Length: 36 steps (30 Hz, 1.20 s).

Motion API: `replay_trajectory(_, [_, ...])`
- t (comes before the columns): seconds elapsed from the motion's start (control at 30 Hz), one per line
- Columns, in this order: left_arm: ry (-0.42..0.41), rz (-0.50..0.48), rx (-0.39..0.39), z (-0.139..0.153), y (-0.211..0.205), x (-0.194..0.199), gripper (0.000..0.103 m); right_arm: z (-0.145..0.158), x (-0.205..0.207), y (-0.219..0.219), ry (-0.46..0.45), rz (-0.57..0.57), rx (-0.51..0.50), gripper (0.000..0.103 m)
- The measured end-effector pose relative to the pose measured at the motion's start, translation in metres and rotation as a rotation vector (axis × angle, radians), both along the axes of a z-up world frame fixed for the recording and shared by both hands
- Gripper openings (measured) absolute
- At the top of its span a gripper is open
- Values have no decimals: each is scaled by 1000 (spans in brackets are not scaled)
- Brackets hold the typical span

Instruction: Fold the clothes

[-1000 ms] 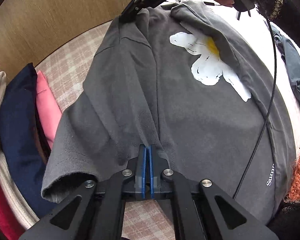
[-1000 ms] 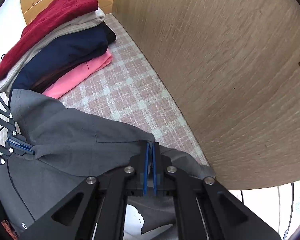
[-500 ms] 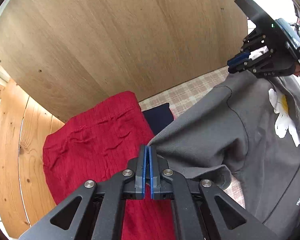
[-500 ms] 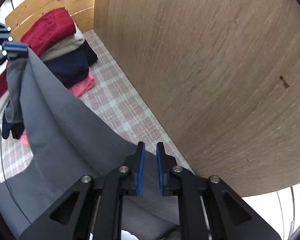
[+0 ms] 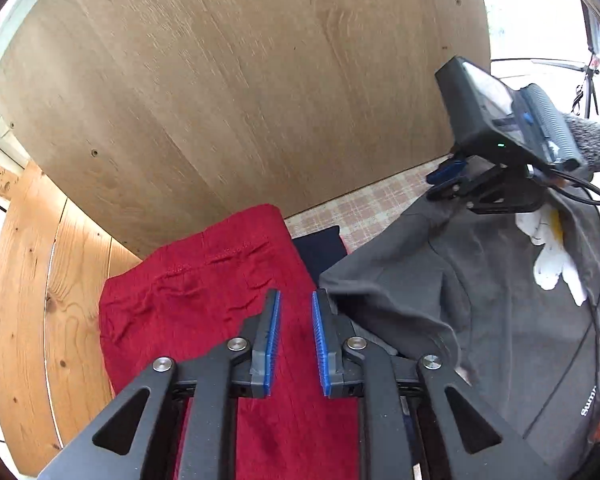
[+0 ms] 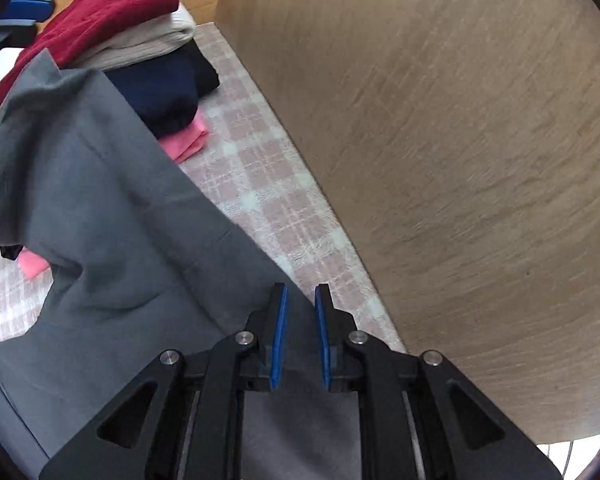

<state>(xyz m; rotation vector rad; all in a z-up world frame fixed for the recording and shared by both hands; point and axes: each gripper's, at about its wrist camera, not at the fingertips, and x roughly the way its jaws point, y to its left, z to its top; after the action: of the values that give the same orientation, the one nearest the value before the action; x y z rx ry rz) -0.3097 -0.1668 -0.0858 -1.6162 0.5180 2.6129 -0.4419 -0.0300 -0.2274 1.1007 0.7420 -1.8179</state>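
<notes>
Fabric first: the grey T-shirt (image 5: 480, 300) with its white flower print (image 5: 552, 256) lies spread on the checked cloth (image 6: 260, 184), one sleeve (image 6: 60, 152) draped up against the stack of folded clothes (image 6: 140, 52). My left gripper (image 5: 294, 336) hangs over the red garment (image 5: 204, 280) topping that stack; its jaws are opening, a narrow gap with nothing between the blue pads, and the sleeve's edge lies just beside the right-hand pad. My right gripper (image 6: 300, 332) hovers above the shirt's far edge, jaws slightly parted, no fabric pinched. Behind both stands a tall wooden panel (image 6: 460, 160). From the left wrist view I see the right gripper's body near the collar.
</notes>
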Motion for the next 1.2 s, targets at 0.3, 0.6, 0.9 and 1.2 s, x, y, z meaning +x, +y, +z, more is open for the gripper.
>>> replay_trajectory(0.3, [-124,-181,15,-40,52,53,30,40,32,-34,-85,217,-176,45])
replay_trajectory(0.6, [-142,-153,-22,-77,49,48,30,51,57,-80,-63,358,-195,45])
replay_trajectory(0.9, [-128,-155,36,-71,43,55,3,75,52,-92,-149,345,-240,4])
replay_trajectory(1.2, [14,-137,115,-3,21,72,3,114,12,-75,-244,90,-354,4])
